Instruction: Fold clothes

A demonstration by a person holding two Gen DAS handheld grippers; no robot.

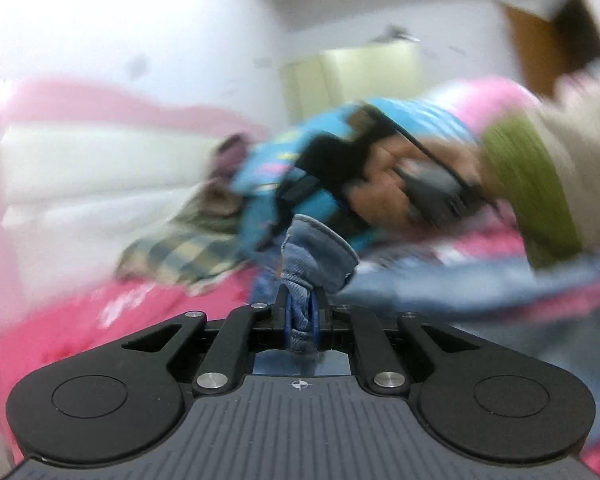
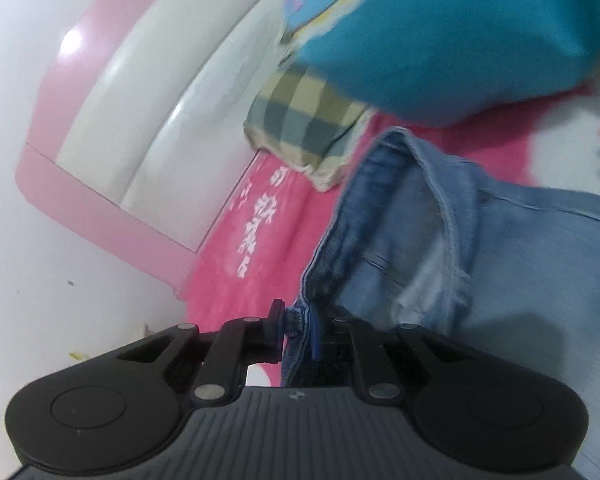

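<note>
While both of my grippers are engaged, each bites the same one garment: a pair of blue jeans (image 2: 480, 240). Nearest in the left wrist view, my left gripper (image 1: 300, 316) has its two fingers closed together on a bunched fold of the denim, which stands up between them. Nearest in the right wrist view, my right gripper (image 2: 296, 328) pinches a seamed edge of the jeans; the cloth spreads away to the right over one pink bedspread (image 2: 236, 248) with white lettering.

Behind the jeans I count two further textiles: one checked cloth (image 2: 304, 120) in yellow and grey, and one turquoise printed fabric (image 2: 440, 40) overlapping its far edge.

Farther off in the left view, blurred by motion, a hand (image 1: 384, 192) in an olive cuff (image 1: 528, 192) grips my right tool. Farthest stands one pink-and-white headboard (image 2: 140, 80) against a white wall.
</note>
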